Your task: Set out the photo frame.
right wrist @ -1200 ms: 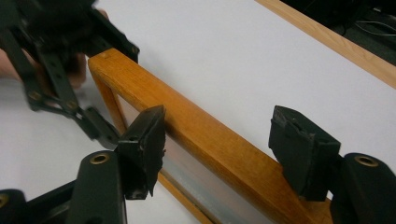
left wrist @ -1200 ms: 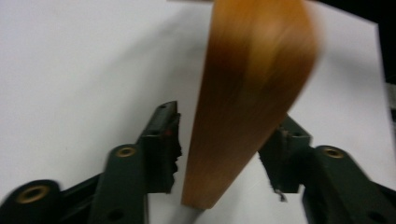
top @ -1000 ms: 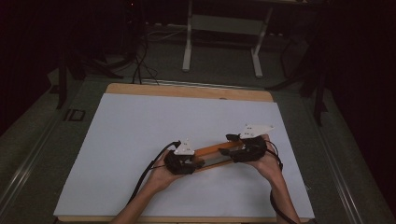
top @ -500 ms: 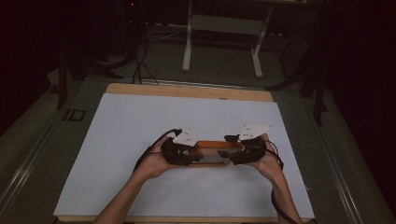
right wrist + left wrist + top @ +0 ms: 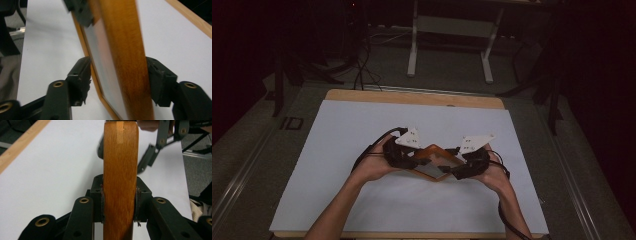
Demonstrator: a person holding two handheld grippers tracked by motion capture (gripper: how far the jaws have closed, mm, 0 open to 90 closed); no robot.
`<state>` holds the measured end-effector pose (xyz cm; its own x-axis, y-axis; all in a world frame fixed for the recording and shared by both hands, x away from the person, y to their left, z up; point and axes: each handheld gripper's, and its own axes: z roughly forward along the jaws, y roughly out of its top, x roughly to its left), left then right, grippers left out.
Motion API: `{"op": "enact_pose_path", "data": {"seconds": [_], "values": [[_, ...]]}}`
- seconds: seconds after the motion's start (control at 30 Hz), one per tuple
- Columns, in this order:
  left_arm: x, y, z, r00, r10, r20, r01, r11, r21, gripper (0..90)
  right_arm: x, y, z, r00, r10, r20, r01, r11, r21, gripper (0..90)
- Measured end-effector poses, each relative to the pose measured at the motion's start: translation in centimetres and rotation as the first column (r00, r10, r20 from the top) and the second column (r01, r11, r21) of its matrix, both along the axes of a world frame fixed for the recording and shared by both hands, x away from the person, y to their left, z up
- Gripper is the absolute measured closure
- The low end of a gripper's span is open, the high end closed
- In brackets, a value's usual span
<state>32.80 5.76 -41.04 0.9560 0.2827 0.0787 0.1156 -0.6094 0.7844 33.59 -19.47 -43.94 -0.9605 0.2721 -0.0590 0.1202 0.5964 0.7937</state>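
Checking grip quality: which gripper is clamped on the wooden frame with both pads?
The left gripper: both pads press the frame. The right gripper, jaws just closing, has one pad looking clear.

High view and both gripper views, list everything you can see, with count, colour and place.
frame: one, orange-brown wood around a pale pane, lifted over the table's middle between the two grippers
sheet: one, white, covering most of the table
table: one, light wood, edge showing beyond the sheet
stand: one, pale metal, on the floor beyond the table
cables: several, black, on the floor at far left
left gripper: one, black, pads pressed on the frame's wooden side
right gripper: one, black, jaws just closing around the frame, left pad apart
hands: two, bare forearms from the bottom edge
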Motion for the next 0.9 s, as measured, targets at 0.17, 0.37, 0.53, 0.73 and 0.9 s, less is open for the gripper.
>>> {"op": "enact_pose_path", "data": {"seconds": [0.17,0.37,0.53,0.73,0.9], "values": [[0.3,0.0,0.1,0.9999,-0.006,-0.010,0.006,0.9999,-0.016,68.0,-0.1,0.3,-0.1,0.9998,0.009,0.019,-0.009,0.9999,-0.012,43.6],[0.0,-0.4,0.2,0.9984,-0.056,0.005,0.056,0.9983,-0.016,68.0,-0.2,0.3,0.8,0.9990,0.041,0.021,-0.041,0.9990,0.016,53.2],[0.3,0.2,0.1,0.9987,-0.036,-0.037,0.034,0.9971,-0.069,61.5,-0.6,-0.1,1.0,0.9970,0.071,0.028,-0.072,0.9974,0.008,67.6],[1.0,1.4,-0.6,0.9945,0.012,-0.104,-0.027,0.9893,-0.143,43.1,-1.0,-0.8,0.8,0.9976,0.059,0.036,-0.059,0.9982,0.005,68.1],[0.9,2.3,-1.3,0.9933,0.023,-0.113,-0.045,0.9804,-0.192,37.0,-1.2,-1.2,0.6,0.9982,0.046,0.038,-0.047,0.9988,0.013,68.1]]}}
